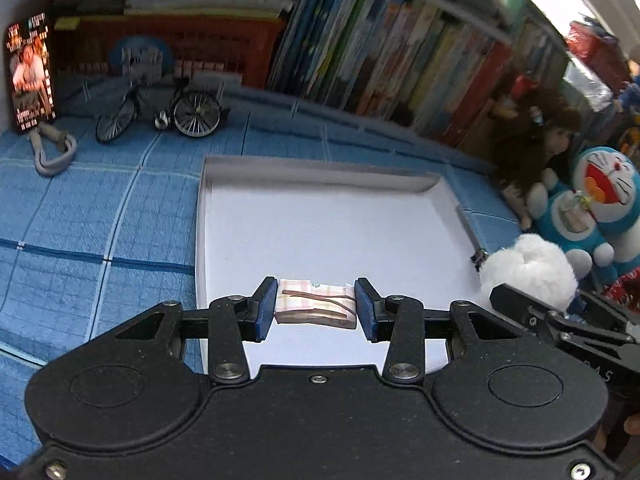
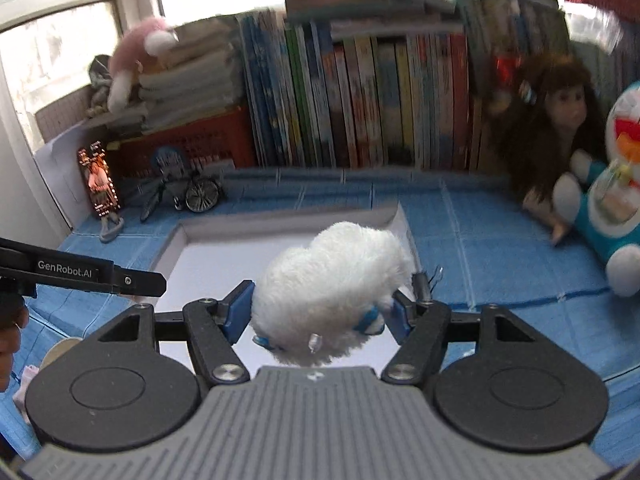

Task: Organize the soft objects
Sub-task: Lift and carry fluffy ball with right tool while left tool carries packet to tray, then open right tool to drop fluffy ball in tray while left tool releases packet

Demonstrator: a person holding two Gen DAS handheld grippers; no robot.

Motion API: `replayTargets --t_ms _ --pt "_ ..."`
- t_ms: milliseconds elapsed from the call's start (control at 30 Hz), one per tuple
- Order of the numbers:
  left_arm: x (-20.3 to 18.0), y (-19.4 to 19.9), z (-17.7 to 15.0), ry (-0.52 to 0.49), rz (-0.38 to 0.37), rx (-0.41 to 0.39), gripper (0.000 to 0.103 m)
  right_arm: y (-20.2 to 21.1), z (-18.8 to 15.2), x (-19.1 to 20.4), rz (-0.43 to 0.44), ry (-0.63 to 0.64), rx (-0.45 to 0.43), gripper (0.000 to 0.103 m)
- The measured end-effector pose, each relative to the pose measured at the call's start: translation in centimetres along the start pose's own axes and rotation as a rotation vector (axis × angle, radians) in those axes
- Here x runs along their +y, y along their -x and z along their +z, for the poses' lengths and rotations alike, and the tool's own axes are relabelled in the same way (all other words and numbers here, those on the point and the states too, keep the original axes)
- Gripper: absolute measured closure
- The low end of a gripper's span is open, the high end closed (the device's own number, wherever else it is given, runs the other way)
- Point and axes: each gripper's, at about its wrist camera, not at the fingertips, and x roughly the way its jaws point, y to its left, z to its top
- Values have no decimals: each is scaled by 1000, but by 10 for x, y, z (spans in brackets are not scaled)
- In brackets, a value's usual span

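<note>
- A blue quilted cloth [image 1: 100,208] with a grid of stitched lines covers the surface [image 2: 500,240] ahead of the tongs and to both sides of them.
- Beyond the tongs, a long row of upright books [image 2: 360,100] lines the back of the surface.
- Ahead and to the left, folded towels [image 2: 188,80] are stacked on a red crate [image 2: 192,144].
- A window [image 2: 52,52] stands far left of the right tongs, bright with daylight.
- Daylight also glares in at the upper right, past the left tongs.
</note>
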Motion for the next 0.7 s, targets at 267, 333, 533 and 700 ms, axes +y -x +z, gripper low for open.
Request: replayTargets --t_ms 267,333,533,700 --pt "4 -35 14 36 -26 107 63 -36 6 -4 -18 -3 121 33" --pt "4 -42 14 40 -30 128 63 -43 7 -3 -18 1 155 33" --pt "6 -57 18 45 -13 168 63 -57 8 -2 -35 13 210 33" --pt "9 -66 20 67 -5 200 63 -62 6 -2 -39 6 228 33"
